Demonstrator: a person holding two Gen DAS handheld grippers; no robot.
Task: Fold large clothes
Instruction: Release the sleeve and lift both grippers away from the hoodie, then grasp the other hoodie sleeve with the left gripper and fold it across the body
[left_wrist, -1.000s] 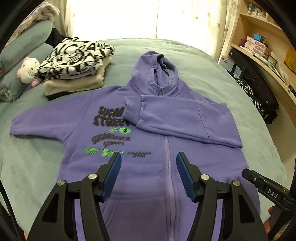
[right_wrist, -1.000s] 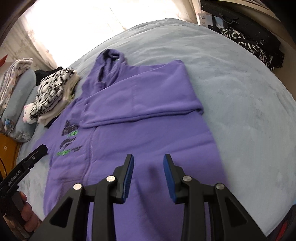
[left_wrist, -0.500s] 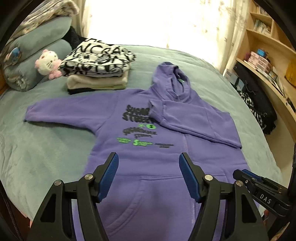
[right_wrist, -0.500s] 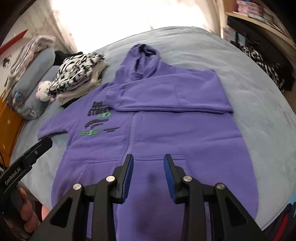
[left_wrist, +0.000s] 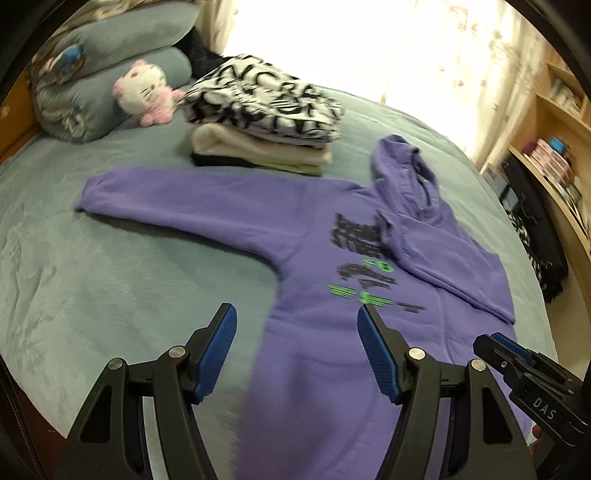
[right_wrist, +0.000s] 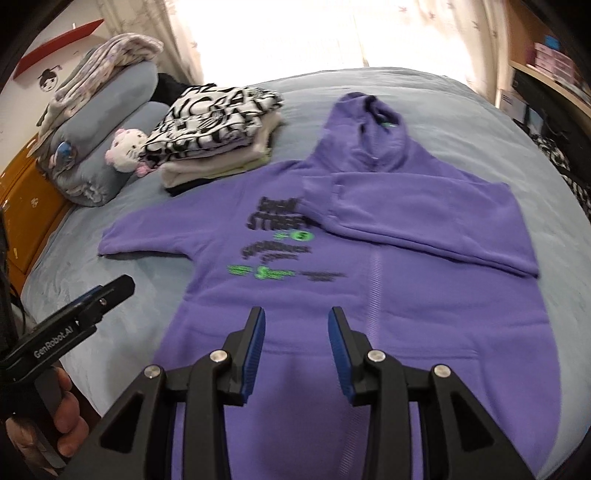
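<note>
With one sleeve already folded across the purple hoodie (left_wrist: 317, 332), both the left gripper (left_wrist: 295, 347) and right gripper (right_wrist: 296, 350) are hovering spread and empty, so they should be pinching the outstretched sleeve (left_wrist: 177, 195) near its cuff.

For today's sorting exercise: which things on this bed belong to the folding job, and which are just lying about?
Job: purple hoodie, one sleeve folded across; left gripper; right gripper.

Lying about: stack of folded clothes, plush cat, pillows, shelves.
</note>
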